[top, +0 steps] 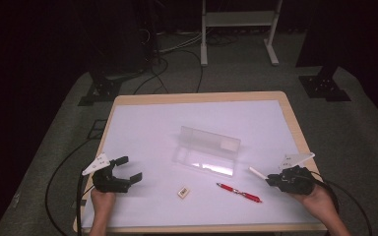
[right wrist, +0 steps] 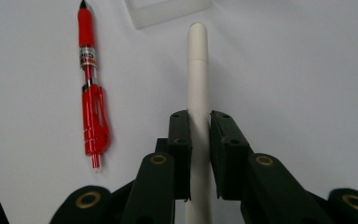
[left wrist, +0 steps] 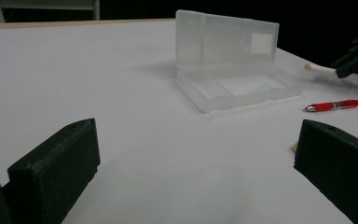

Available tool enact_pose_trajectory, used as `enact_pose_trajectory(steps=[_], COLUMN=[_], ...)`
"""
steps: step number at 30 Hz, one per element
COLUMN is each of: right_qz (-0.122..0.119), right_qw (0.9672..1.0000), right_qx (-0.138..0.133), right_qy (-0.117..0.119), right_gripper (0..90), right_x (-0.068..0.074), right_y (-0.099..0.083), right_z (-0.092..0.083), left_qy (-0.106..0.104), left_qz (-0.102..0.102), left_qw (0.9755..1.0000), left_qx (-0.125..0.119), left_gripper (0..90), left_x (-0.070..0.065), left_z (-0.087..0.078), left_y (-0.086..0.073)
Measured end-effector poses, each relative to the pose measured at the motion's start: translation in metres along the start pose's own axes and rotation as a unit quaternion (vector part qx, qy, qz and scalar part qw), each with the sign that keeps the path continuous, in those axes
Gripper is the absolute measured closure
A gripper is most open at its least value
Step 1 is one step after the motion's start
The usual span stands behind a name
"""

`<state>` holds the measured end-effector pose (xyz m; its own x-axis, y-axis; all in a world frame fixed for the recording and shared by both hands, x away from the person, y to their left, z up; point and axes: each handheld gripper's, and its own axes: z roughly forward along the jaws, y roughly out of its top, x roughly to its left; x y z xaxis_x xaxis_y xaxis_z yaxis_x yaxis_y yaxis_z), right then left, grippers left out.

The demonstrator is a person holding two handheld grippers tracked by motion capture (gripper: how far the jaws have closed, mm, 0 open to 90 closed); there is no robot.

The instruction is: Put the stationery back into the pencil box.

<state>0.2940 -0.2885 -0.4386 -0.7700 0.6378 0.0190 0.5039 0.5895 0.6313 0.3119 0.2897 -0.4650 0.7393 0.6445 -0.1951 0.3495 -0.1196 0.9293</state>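
Grippers at the near edge of the table (top: 295, 132): I am clamping the white pen (right wrist: 198, 84) between the jaws of the right gripper (top: 273, 180), low at five o'clock in the high view, while the left gripper (top: 130, 169) is waiting at seven o'clock with its jaws spread wide and nothing between them. I judge the pick-up done and the placing left. In the high view the white pen's long axis is running toward ten o'clock, its free end aiming at the open clear case (top: 207, 158). Just beyond my hands, a small eraser (top: 183, 191) and a red pen (top: 238, 192) are lying on the white sheet, apparently awaiting their turn. Farther off, near the centre, the case is sitting with its lid raised and its tray looking bare.
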Motion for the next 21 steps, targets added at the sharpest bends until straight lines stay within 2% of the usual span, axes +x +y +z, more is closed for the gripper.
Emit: enact_pose_trajectory(steps=[11,17,21], right_qz=[-0.013,-0.035,-0.042], right_qw=[0.9998,0.9993,0.999], right_qx=[-0.011,-0.011,-0.011], right_qy=[0.006,0.01,0.012], right_gripper=[78.2,78.2,78.2], right_x=[0.001,0.004,0.005], right_y=[0.021,0.038,0.045], right_z=[-0.009,-0.01,-0.01], left_qy=[0.0,0.0,0.0], left_qz=[0.001,0.0,-0.002], left_qw=[1.0,1.0,1.0], left_qx=[-0.001,0.0,0.0], left_gripper=[0.0,0.0,0.0], left_x=[0.0,0.0,0.0], left_z=[0.0,0.0,0.0], left_y=[0.0,0.0,0.0])
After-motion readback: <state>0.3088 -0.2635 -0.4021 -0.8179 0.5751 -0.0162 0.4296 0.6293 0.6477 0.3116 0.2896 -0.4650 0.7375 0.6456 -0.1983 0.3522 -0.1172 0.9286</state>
